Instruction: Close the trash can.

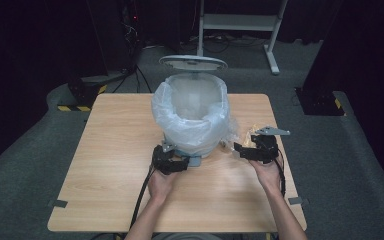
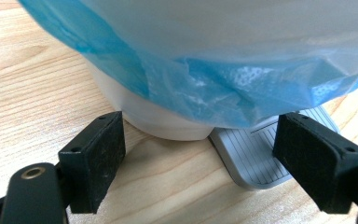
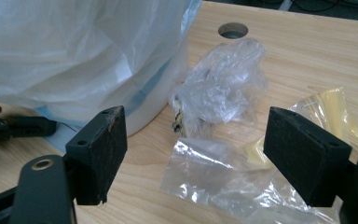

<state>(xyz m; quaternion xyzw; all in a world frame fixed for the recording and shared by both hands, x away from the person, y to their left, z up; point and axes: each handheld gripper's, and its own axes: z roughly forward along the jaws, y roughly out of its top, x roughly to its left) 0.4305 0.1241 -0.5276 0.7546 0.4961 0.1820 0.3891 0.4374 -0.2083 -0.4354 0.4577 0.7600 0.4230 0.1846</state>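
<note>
Two clear crumpled plastic wrappers (image 3: pixel 221 88) lie on the bench (image 1: pixel 115 145) at 3 o'clock of the lined bin (image 1: pixel 192 117); the right hand-held gripper (image 3: pixel 191 149) and left hand-held gripper (image 2: pixel 200 158) both stand apart, holding nothing

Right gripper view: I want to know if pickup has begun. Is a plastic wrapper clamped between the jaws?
No: the right gripper stands open, its pads apart, with the crumpled wrapper lying free on the table beyond.

The bin (image 1: pixel 192 120) stands mid-table (image 1: pixel 110 150); its pedal (image 2: pixel 256 156) in front; plastic wrappers (image 3: pixel 219 93) at its right.
</note>
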